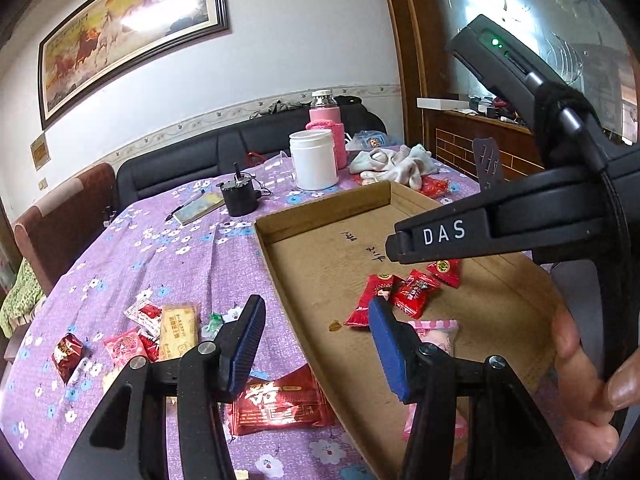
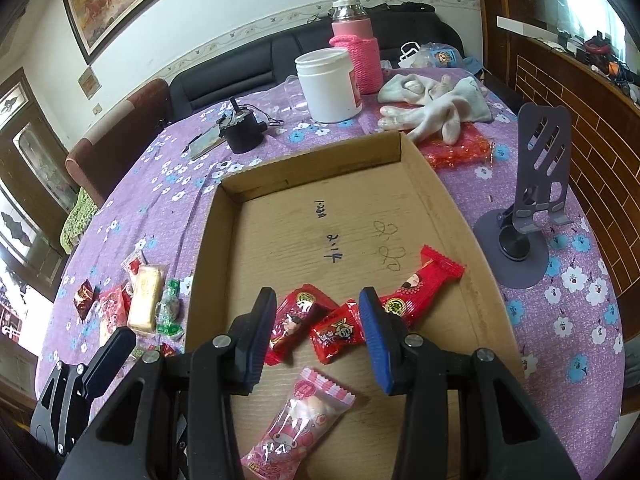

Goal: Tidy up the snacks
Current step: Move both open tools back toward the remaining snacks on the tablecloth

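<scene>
Purple floral tablecloth, cardboard tray, red snacks between right gripper parted jaws

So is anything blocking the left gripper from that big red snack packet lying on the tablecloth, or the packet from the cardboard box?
Nothing visible does. The left gripper hangs open just above the big red packet, with no object between them. The packet lies right beside the cardboard box; only the box's low side wall separates them, so it would need lifting over.
</scene>
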A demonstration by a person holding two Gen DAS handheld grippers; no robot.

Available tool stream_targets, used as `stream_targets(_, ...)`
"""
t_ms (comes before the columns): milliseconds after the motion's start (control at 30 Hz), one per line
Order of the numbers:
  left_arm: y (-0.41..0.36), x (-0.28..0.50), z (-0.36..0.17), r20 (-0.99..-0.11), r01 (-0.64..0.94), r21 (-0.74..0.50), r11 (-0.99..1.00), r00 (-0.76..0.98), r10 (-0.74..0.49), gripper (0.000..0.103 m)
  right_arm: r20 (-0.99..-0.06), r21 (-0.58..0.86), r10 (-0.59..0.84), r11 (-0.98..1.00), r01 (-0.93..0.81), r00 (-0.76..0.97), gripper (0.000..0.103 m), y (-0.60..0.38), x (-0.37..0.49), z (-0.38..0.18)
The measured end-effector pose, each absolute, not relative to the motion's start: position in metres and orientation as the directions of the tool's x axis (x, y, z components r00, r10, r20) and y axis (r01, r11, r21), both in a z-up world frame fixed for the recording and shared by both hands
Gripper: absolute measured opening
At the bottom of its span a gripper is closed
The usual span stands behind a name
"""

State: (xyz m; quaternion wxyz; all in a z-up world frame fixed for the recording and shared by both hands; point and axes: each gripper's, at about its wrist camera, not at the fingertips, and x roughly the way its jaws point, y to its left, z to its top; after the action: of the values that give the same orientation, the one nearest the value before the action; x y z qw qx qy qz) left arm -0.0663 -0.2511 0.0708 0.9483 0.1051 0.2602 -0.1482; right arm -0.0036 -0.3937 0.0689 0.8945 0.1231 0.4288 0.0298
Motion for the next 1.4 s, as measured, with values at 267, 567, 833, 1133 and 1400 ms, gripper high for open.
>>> stream_targets(267,-0.248,-0.066,0.071,-0.523,0.322,0.119,0.939,0.824,-0.216,0.057,-0.760,0.245,0.165,0.969,0.041,0.628,0.042,-0.390,-0.004,0.070)
stream_targets(567,-0.243,-0.062,0.072,-0.530,0.304,0.101,0.947,0.822,-0.208,0.057,-0.759,0.240,0.167,0.970,0.032,0.630,0.042,-0.388,-0.005,0.070)
stream_targets(833,-0.203,-0.058,0.084,-0.518,0.209,0.069,0.975,0.843,-0.144,0.057,-0.731,0.103,0.078,0.995,-0.003,0.678,0.042,-0.363,-0.016,0.078)
stream_targets(1133,-0.124,-0.044,0.077,-0.566,0.052,0.040,0.998,0.824,-0.020,0.057,-0.670,-0.083,0.011,0.992,-0.090,0.742,0.045,-0.312,-0.039,0.085)
stream_targets(1400,-0.072,-0.022,0.052,-0.661,-0.043,-0.056,0.998,0.751,-0.005,0.057,-0.639,-0.175,-0.010,0.976,-0.132,0.769,0.049,-0.286,-0.049,0.082)
